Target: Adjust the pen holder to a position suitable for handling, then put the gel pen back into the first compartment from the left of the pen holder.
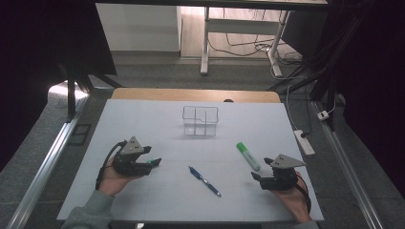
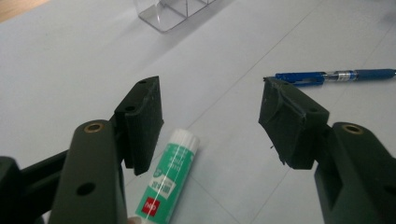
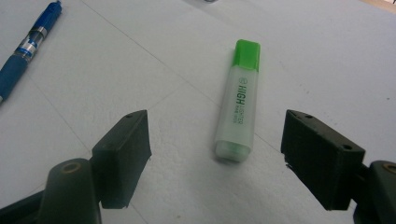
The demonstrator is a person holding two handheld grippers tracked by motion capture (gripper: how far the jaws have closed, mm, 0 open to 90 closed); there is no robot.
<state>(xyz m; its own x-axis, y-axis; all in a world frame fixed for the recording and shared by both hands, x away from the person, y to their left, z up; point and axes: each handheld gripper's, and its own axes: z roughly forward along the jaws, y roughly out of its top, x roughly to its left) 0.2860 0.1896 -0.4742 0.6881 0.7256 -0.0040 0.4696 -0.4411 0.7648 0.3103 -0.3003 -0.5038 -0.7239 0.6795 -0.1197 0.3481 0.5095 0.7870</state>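
A green-and-white glue stick (image 2: 170,179) lies flat on the white sheet between the jaws of my left gripper (image 2: 210,100), close beside the left jaw; the gripper is open and I cannot tell whether it touches. In the high view that gripper (image 1: 154,155) sits at the sheet's left. A green-capped highlighter (image 3: 240,107) lies just ahead of my open right gripper (image 3: 217,130), cap pointing away, clear of both jaws. Seen from above, the highlighter (image 1: 248,156) is just left of the right gripper (image 1: 261,168). A blue pen (image 1: 204,181) lies between the two grippers.
A clear divided organizer (image 1: 200,121) stands upright at the sheet's far middle, and its corner (image 2: 177,11) shows beyond the left gripper. The pen (image 2: 336,76) lies past the right jaw there. The white sheet (image 1: 143,119) covers a wooden table. Cables and a power strip (image 1: 304,141) lie on the floor at right.
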